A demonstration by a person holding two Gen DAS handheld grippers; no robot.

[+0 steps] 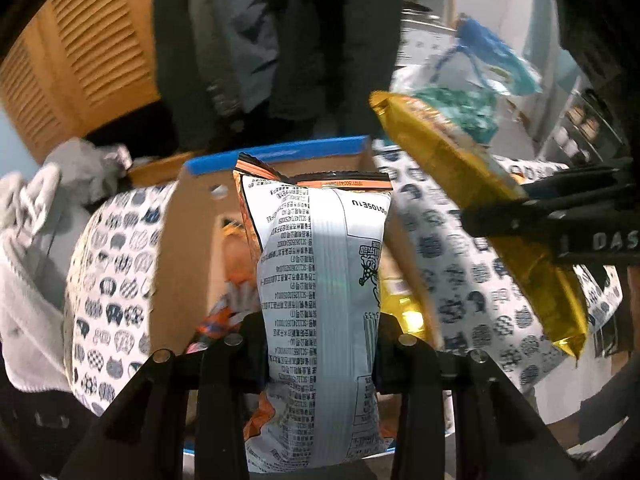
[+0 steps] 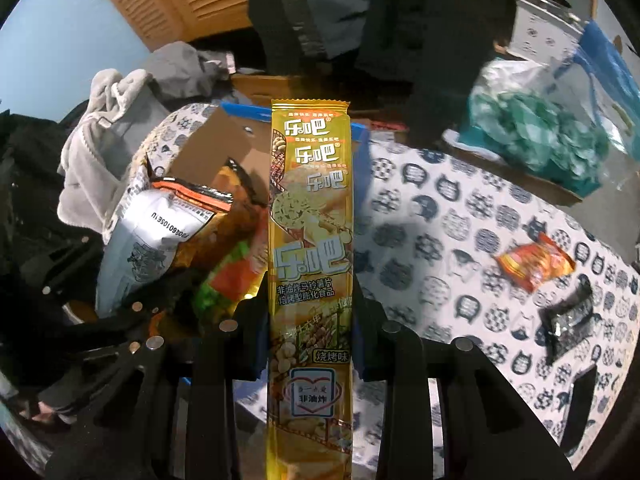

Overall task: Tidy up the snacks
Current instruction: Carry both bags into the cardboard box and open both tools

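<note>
gold packet (image 2: 310, 280): 乐吧, 烧烤味, 非油炸 | right gripper (image 1: 520, 210): DAS

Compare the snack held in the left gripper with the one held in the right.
The orange-edged bag is wide and puffy, its white printed back showing; the gold packet is long and narrow, front showing. Both are clamped: the bag in the left gripper, the packet in the right gripper.

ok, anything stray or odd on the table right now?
Two small packets lie loose on the cat-print cloth, away from the cardboard box: an orange packet and a dark packet. Otherwise each tool holds a snack bag; nothing spilled or torn that I can see.
</note>
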